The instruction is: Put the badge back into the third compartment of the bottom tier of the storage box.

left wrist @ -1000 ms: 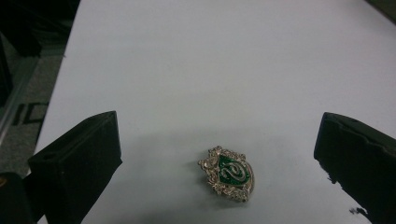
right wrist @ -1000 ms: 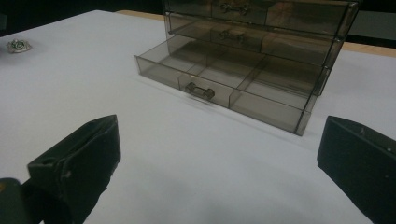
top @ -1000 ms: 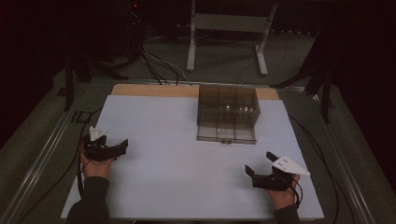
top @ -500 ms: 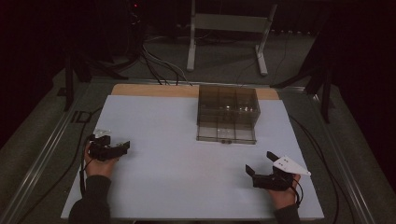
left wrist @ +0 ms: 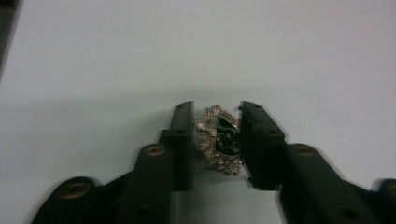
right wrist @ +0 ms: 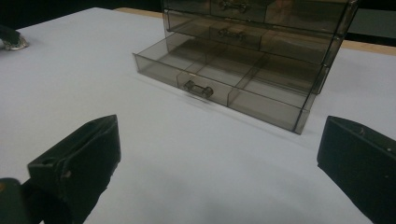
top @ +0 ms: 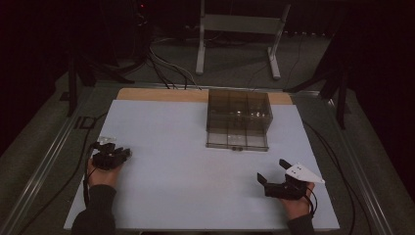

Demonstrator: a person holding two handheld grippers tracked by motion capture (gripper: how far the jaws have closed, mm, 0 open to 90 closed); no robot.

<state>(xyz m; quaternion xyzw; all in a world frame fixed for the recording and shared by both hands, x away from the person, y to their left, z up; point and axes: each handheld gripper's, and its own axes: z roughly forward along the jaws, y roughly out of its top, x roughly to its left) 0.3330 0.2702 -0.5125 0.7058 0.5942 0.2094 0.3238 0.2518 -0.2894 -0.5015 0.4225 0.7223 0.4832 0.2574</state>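
Green-stoned brooch (left wrist: 220,140) on white tabletop (top: 186,161), pinched by just-closing jaws of left claw (top: 122,152); right claw (top: 274,171) spread wide and idle, facing smoky acrylic organizer (top: 238,120) with bottom drawer (right wrist: 219,88) pulled open: pickup done, lift, carry and deposit judged remaining.

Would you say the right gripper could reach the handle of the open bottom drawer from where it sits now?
Probably yes. The right gripper is open and faces the clear drawer box; bare white table lies between it and the drawer handle, with nothing in the way.
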